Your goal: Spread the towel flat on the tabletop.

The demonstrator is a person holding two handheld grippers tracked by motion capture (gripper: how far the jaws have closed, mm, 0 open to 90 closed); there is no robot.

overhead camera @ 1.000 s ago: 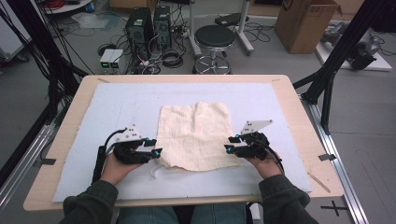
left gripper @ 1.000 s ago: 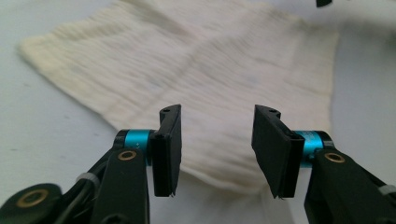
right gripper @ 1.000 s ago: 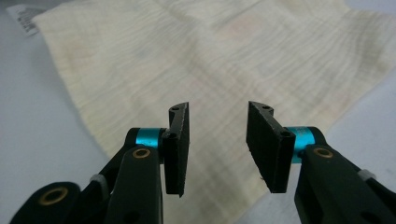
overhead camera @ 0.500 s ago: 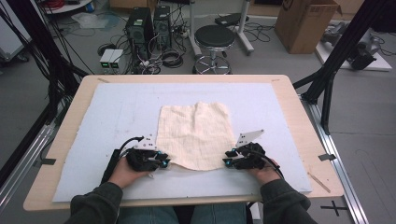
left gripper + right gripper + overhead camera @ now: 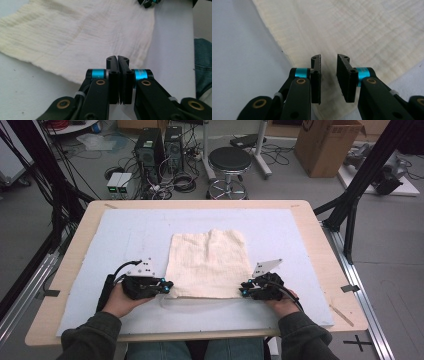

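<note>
Both tongs just closing at the near corners of the cream cloth [image 5: 209, 264] flat mid-desk: left tongs [image 5: 117, 61] pressed together on its edge, right tongs [image 5: 328, 61] slightly spread over the fabric, likely readying a fold.

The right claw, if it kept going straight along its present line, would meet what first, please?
Most likely the cream cloth: the right claw points across it from its near corner, jaws apart over the fabric; contact is unclear.

Worktop [image 5: 320, 227]: light wood, covered by a pale blue mat [image 5: 125, 235].
Floor [image 5: 390, 245]: grey.
Stool [image 5: 229, 160]: round, black seat.
Box [image 5: 327, 145]: cardboard, far right.
Computer towers [image 5: 160, 145]: black, among cables.
</note>
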